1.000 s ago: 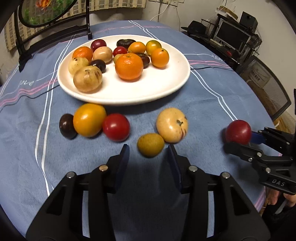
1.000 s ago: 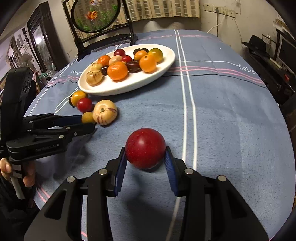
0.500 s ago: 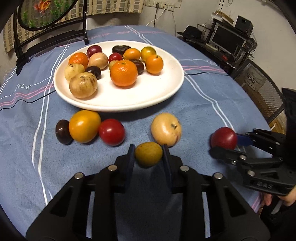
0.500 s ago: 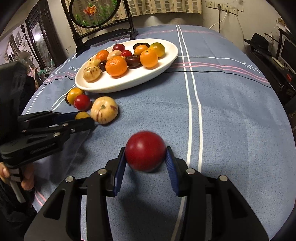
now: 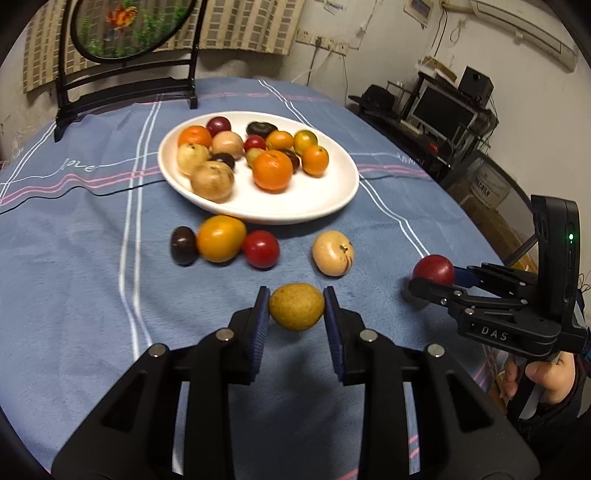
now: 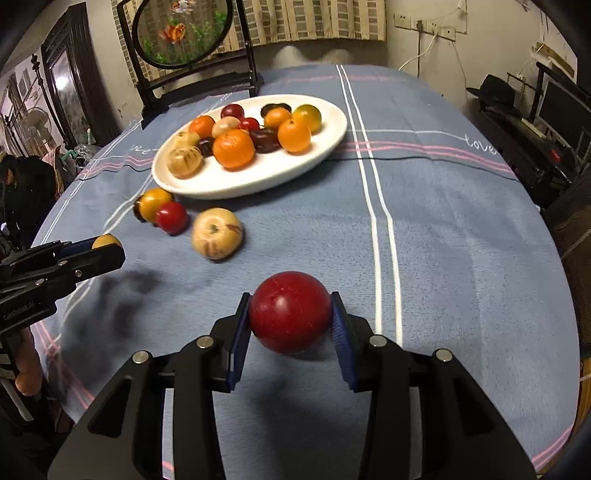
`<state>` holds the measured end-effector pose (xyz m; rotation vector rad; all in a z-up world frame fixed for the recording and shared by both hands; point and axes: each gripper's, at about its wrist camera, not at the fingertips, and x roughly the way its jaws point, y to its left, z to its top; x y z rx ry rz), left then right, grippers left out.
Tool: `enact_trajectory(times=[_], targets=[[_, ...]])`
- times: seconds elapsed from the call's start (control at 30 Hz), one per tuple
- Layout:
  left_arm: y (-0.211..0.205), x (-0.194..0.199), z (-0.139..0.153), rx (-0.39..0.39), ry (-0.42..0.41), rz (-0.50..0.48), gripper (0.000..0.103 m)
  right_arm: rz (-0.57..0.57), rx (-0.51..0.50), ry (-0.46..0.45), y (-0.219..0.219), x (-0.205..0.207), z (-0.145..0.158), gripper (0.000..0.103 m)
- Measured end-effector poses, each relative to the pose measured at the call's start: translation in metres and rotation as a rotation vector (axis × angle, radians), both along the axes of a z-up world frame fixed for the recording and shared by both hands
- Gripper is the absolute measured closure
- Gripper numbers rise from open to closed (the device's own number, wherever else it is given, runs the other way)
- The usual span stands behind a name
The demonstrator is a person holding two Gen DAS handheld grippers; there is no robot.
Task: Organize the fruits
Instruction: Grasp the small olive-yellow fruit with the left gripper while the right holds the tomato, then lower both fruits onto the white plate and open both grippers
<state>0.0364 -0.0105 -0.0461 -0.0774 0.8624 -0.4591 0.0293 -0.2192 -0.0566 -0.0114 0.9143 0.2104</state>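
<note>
My left gripper (image 5: 296, 305) is shut on a small yellow-green fruit (image 5: 296, 306) and holds it just above the blue tablecloth. My right gripper (image 6: 290, 321) is shut on a round dark red fruit (image 6: 290, 316), lifted off the cloth; it also shows in the left wrist view (image 5: 433, 269). A white plate (image 5: 317, 206) with several fruits stands beyond. In front of the plate lie a dark plum (image 5: 183, 245), a yellow-orange fruit (image 5: 220, 238), a red tomato (image 5: 260, 249) and a pale peach-coloured fruit (image 5: 332, 252).
A black stand with a round fish picture (image 5: 125, 26) stands at the table's far edge. A thin black cable (image 6: 424, 158) crosses the cloth behind the plate. A desk with a monitor (image 5: 447, 107) is to the right, off the table.
My left gripper closed on the yellow-green fruit and lifted it. My right gripper rose with the red fruit. Both views pulled up and back from the table.
</note>
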Motion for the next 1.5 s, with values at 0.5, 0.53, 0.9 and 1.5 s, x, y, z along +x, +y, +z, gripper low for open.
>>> enact_trajectory(times=[0.5,0.53,0.9,1.5], targets=[[0.006,0.081,0.044,0.048,-0.012,0.031,0.073,0.141,-0.012,-0.042,0.048,0.070,0.034,0.061],[0.002,0.095,0.046,0.047,-0.008,0.034,0.073,0.145,-0.017,-0.040,0.049,0.084,0.033,0.061],[-0.023,0.192,0.007,0.072,0.122,0.088,0.073,0.136,-0.018,0.027,0.046,0.160,0.008,0.062],[-0.001,0.087,0.021,0.049,0.050,0.153,0.017,0.046,-0.022,-0.037,0.031,0.059,0.019,0.008]])
